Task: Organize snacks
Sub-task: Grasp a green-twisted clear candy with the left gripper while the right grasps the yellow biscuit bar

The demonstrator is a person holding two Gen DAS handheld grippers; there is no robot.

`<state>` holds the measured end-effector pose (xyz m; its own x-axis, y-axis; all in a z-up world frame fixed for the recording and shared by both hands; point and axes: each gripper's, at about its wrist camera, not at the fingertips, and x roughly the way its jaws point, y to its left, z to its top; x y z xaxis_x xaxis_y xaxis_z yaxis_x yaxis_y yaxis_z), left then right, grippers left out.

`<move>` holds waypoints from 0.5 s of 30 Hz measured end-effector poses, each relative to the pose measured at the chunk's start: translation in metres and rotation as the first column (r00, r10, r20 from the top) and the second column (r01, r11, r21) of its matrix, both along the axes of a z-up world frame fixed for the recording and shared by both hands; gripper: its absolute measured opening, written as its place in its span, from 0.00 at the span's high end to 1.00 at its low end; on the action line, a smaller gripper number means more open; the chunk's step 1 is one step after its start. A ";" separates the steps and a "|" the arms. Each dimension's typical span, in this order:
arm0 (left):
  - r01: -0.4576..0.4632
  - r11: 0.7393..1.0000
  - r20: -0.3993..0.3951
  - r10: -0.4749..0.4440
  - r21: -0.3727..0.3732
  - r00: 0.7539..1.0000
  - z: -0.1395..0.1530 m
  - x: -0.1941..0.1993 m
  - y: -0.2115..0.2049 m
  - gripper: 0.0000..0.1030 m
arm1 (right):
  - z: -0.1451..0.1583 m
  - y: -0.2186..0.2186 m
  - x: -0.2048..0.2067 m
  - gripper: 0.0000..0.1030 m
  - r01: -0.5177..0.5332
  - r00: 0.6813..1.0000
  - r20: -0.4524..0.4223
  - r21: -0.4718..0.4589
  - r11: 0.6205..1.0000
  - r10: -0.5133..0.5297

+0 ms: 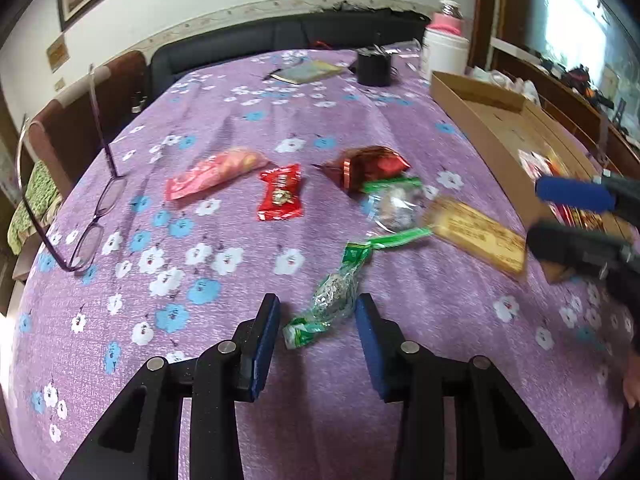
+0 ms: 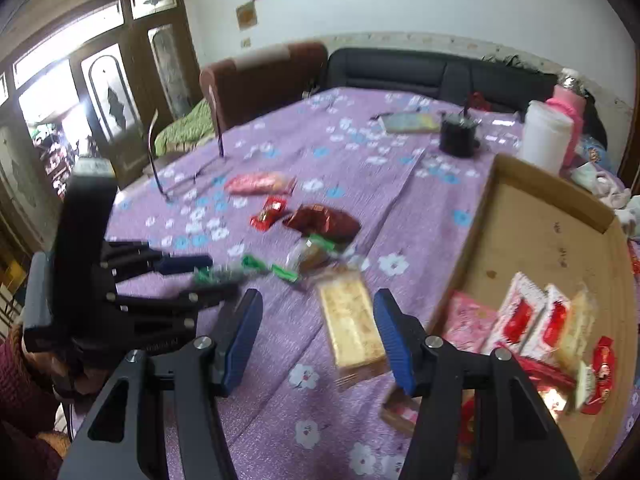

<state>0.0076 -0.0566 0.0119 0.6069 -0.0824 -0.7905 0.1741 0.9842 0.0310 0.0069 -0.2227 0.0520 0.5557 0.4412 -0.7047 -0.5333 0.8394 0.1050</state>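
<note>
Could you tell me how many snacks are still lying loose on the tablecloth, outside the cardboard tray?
6: pink pack, red candy, dark-red pouch, clear green-edged pack, golden bar, green twist-wrapped candy.

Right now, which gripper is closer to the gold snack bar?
Right. The right gripper straddles the gold snack bar, pads not touching. The left gripper sits farther off, around the green-wrapped candy.
</note>
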 end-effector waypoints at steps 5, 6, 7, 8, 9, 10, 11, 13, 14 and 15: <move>-0.029 0.999 0.017 0.028 0.026 0.999 -0.001 0.001 0.001 0.44 | -0.010 0.010 0.011 0.51 0.016 0.998 -0.055 -0.072 0.997 -0.020; -0.036 0.999 0.015 0.036 0.025 0.999 -0.001 0.002 0.003 0.41 | -0.011 0.012 0.014 0.51 0.025 0.997 -0.066 -0.085 0.996 -0.031; -0.041 0.999 0.008 0.041 0.014 0.999 -0.001 0.003 0.005 0.40 | -0.012 0.013 0.018 0.51 0.035 0.996 -0.080 -0.097 0.995 -0.043; -0.049 0.999 -0.004 0.049 -0.007 0.999 -0.002 0.005 0.009 0.38 | -0.014 0.015 0.022 0.51 0.036 0.994 -0.099 -0.105 0.994 -0.047; -0.053 0.998 -0.008 0.053 -0.018 0.999 -0.002 0.005 0.011 0.37 | -0.015 0.016 0.025 0.51 0.033 0.993 -0.112 -0.112 0.993 -0.046; -0.051 0.999 -0.004 0.051 -0.009 0.999 -0.002 0.004 0.011 0.36 | -0.018 0.020 0.029 0.51 0.032 0.991 -0.125 -0.136 0.990 -0.049; -0.056 0.998 0.003 0.056 0.001 0.998 -0.003 0.003 0.010 0.33 | -0.021 0.023 0.032 0.51 0.036 0.990 -0.131 -0.164 0.986 -0.058; -0.063 0.998 0.011 0.063 0.013 0.998 -0.003 0.003 0.009 0.30 | -0.028 0.029 0.037 0.52 0.034 0.987 -0.145 -0.228 0.973 -0.068; -0.063 0.998 0.008 0.063 0.008 0.998 -0.003 0.003 0.010 0.30 | -0.030 0.031 0.039 0.53 0.034 0.987 -0.146 -0.247 0.968 -0.072; -0.065 0.998 0.004 0.065 -0.001 0.998 -0.003 0.004 0.011 0.30 | -0.032 0.033 0.039 0.54 0.034 0.987 -0.143 -0.266 0.963 -0.074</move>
<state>0.0112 -0.0453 0.0089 0.6141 -0.0437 -0.7880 0.1101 0.9934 0.0307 0.0462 -0.1895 0.0202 0.4525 0.2026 -0.8685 -0.4816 0.8751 -0.0467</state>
